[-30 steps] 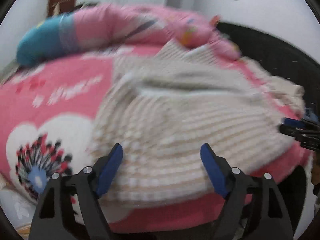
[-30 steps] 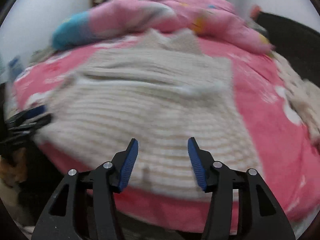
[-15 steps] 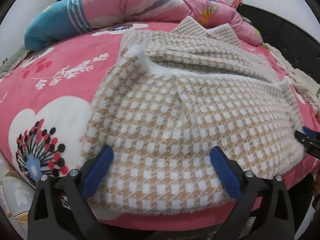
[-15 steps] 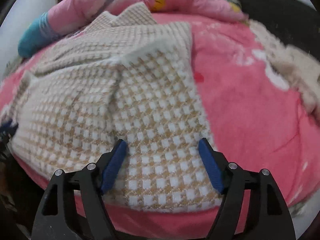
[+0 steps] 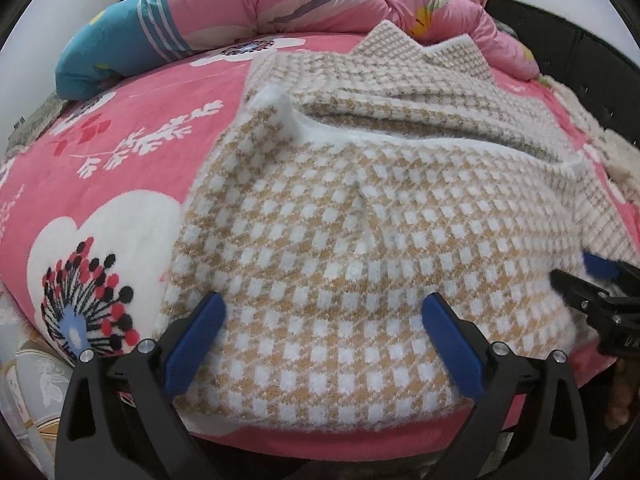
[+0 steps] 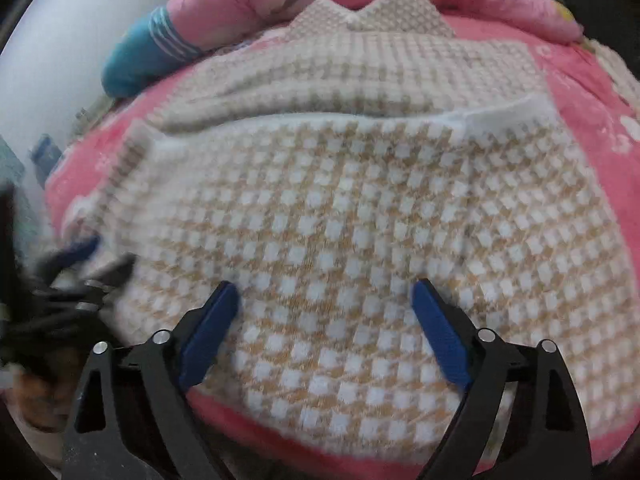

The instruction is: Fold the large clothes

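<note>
**Soft checked sweater folded once, both grippers spread above its near edge**

Pink floral bedding [image 5: 132,128] fills the left wrist view, with a rolled pink and blue quilt [image 5: 240,4] across the top of the frame. On it lies the task's garment, a tan-and-white checked knit sweater [image 5: 340,240], occupying the centre and right, its lower part doubled back so a white fuzzy hem crosses the upper middle. Our left gripper [image 5: 322,336] stands with jaws spread wide over the near fold, nothing pinched between them; they have just been opening. At the right edge we see the right gripper [image 5: 600,280] beside the sweater.

From the right wrist view, somewhat blurred, the sweater [image 6: 360,208] again fills the centre on the bedding [image 6: 600,92]. Our right gripper [image 6: 324,312] is likewise spread and empty, its jaws having just been opening. The left gripper [image 6: 80,264] shows smeared at the left edge.

We judge the knit thick, limp and light, not slippery; it will sag and drape. Pinching both layers at the corners of the near fold looks best.
</note>
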### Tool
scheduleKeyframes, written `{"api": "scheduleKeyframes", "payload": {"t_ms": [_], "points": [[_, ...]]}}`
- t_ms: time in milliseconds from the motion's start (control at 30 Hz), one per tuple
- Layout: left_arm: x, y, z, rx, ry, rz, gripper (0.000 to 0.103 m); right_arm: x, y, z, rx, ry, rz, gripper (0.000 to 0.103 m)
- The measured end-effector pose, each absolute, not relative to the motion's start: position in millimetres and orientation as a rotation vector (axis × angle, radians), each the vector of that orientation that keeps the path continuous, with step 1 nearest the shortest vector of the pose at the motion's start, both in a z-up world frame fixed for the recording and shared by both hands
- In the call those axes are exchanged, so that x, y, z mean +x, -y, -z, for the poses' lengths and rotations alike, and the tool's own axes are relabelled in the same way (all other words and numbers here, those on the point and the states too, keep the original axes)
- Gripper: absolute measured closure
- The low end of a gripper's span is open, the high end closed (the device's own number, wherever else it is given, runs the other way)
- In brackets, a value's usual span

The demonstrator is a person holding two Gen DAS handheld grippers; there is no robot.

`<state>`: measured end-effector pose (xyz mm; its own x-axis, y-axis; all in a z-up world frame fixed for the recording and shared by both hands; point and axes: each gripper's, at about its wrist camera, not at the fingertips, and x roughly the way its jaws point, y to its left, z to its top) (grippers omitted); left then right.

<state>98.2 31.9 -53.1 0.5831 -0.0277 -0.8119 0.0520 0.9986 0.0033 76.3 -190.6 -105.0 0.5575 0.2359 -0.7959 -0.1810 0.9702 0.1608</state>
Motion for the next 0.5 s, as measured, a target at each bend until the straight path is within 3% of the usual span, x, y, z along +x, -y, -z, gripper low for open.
{"api": "scheduleKeyframes", "payload": {"t_ms": [500], "points": [[97.2,-31.4,53.5,0.029,-0.946,0.053,0.005,106.0,200.1,92.9,0.145,-1.09,-0.244,0.008]]}}
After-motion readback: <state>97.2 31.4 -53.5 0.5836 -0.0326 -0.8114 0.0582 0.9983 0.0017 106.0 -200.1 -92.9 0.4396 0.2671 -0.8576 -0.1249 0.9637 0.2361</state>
